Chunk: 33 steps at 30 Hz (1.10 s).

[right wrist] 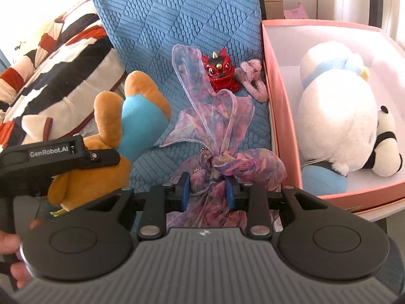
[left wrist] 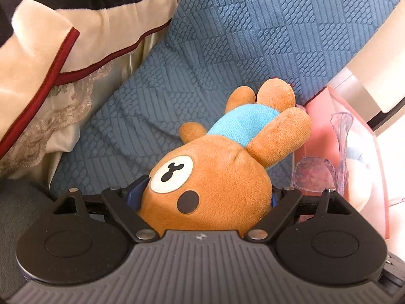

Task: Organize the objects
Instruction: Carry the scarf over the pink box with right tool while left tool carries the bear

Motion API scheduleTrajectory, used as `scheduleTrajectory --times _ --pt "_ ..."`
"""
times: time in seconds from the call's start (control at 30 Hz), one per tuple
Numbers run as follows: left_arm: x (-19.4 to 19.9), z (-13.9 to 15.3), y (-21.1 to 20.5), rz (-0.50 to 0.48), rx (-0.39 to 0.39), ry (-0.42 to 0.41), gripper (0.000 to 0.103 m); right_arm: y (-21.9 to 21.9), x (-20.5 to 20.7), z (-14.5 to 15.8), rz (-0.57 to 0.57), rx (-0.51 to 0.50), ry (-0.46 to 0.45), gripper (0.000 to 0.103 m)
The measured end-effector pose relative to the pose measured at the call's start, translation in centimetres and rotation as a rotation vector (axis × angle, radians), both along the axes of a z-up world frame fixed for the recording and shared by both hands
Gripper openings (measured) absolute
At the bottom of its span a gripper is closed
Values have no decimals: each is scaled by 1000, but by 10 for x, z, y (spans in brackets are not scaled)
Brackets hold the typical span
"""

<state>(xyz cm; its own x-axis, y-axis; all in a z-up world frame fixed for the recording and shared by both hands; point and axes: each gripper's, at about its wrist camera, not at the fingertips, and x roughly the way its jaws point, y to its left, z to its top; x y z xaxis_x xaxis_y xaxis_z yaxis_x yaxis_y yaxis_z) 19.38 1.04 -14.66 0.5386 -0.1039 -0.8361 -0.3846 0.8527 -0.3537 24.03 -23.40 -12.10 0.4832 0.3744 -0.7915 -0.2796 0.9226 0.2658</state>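
bear (left wrist: 210, 177) clamped in left gripper (left wrist: 210, 200); pink box (right wrist: 268, 81) wall beside (seat edge).

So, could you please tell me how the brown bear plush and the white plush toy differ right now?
The brown bear plush is orange-brown with a blue shirt; the white plush toy is mostly white with pale blue trim. The bear is gripped by its head in the left tongs, over the blue sofa; the white one lies in the pink box. Both are soft toys.
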Motion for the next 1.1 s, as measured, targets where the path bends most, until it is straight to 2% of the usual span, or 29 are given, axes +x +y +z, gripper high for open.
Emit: scheduleTrajectory --times 0.43,0.73,1.1 --pt "0 51 -27 9 -6 -19 89 -35 0 57 -6 47 -25 32" --pt "21 98 -56 -26 -9 -59 89 -55 12 92 -5 64 -48 32" --pt "55 156 -105 -91 -24 -146 89 -100 28 133 -63 94 -97 32"
